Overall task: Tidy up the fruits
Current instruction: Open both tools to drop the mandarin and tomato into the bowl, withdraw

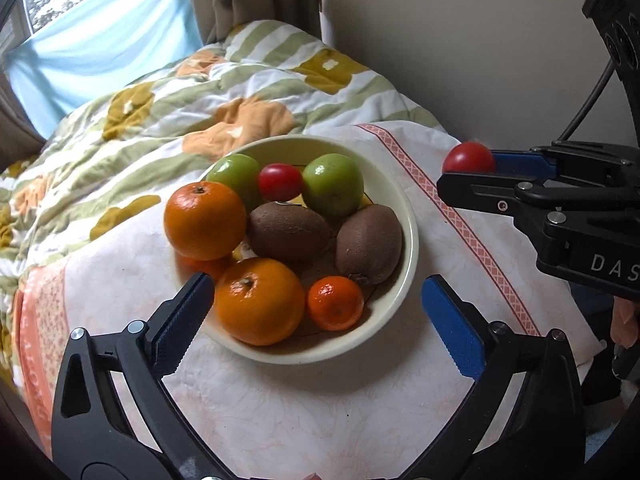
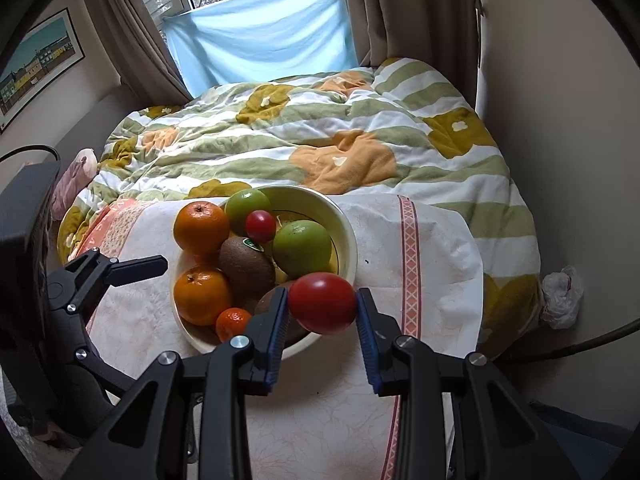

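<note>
A cream bowl (image 1: 404, 264) (image 2: 347, 220) sits on a white cloth and holds oranges (image 1: 205, 220), a small mandarin (image 1: 335, 302), two kiwis (image 1: 288, 230), two green apples (image 1: 333, 184) and a red tomato (image 1: 280, 181). My left gripper (image 1: 316, 312) is open and empty, its fingers on either side of the bowl's near rim. My right gripper (image 2: 322, 312) is shut on a second red tomato (image 2: 322, 303) and holds it above the cloth just right of the bowl; this tomato also shows in the left wrist view (image 1: 469, 158).
The white cloth (image 1: 320, 400) with a pink patterned band lies over a bed with a striped floral quilt (image 2: 320, 140). A wall stands close on the right. Curtains and a blue sheet (image 2: 260, 40) hang at the window behind.
</note>
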The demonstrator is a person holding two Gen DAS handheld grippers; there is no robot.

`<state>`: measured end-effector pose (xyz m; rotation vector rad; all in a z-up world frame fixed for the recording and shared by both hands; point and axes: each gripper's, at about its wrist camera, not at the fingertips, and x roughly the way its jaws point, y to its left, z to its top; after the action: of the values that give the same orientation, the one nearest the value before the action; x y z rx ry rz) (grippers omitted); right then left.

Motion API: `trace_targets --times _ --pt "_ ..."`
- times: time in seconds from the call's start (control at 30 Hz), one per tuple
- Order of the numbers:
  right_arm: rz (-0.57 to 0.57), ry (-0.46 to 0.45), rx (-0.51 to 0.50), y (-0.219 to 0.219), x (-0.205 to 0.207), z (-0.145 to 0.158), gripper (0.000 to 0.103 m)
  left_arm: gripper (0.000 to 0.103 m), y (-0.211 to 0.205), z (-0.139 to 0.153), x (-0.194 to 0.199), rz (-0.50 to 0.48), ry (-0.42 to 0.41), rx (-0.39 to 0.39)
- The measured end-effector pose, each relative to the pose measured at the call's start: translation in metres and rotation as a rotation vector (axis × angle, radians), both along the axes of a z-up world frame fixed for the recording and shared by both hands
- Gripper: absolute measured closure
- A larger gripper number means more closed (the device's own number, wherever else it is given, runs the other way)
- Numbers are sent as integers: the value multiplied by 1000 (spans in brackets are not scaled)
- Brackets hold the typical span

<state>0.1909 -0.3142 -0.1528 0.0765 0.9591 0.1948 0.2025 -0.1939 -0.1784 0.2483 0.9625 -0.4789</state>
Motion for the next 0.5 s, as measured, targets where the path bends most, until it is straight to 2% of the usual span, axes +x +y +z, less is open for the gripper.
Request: trace_targets --times 0.27,0.5 --pt "45 -16 9 12 -1 9 72 0 30 29 -15 73 -34 -44" --pt "113 2 17 35 7 3 72 0 60 36 -21 150 -37 -53"
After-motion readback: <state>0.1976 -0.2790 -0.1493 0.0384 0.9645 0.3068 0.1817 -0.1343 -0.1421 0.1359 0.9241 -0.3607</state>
